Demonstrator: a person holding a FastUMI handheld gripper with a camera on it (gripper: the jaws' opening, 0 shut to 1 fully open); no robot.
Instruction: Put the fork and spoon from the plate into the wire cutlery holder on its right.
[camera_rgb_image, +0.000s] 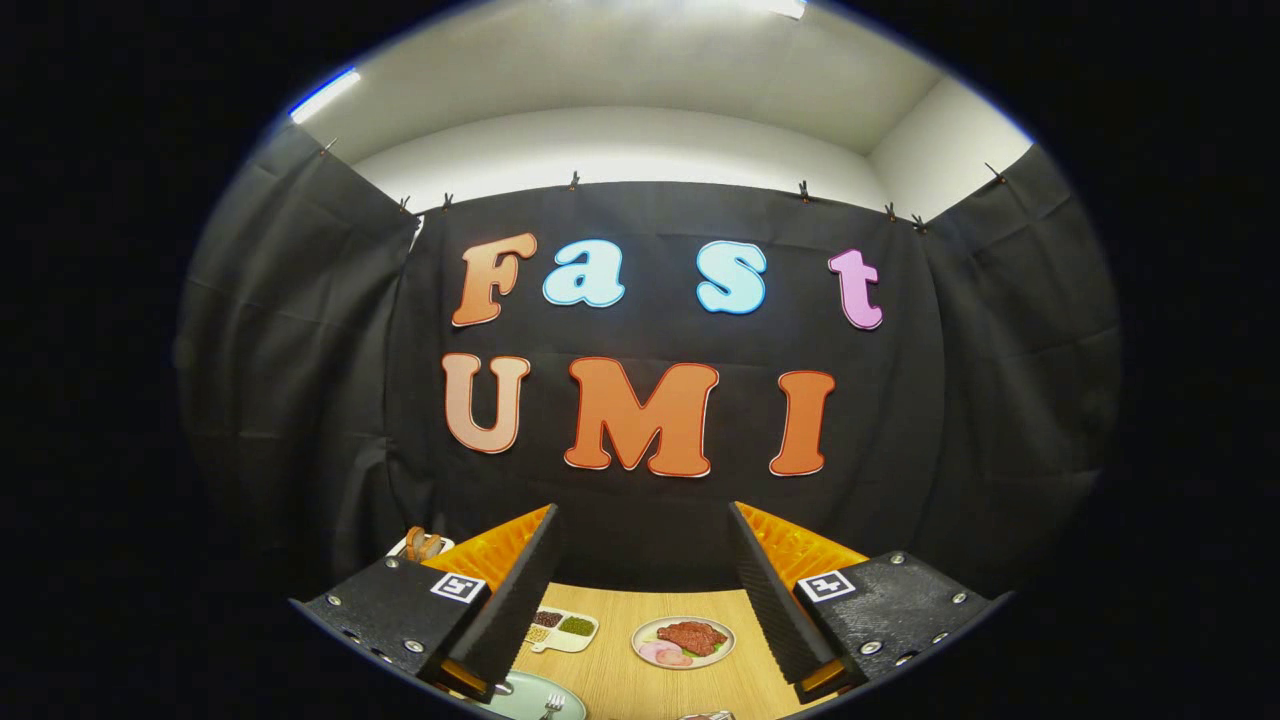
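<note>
1. Light wooden table (620, 675): carries all items, seen between and below the jaws.
2. Gripper (645, 600): jaws released, spread wide, holding nothing, raised above the table.
3. Pale green round plate (520, 695): just beside the left finger, bearing a silver metal fork (551, 706).
4. White plate of meat slices (683, 641): between the fingers, farther off.
5. White divided dish of beans (563, 629): left of it.

three plates (683, 641), one fork (551, 706), one gripper (645, 560)
</note>
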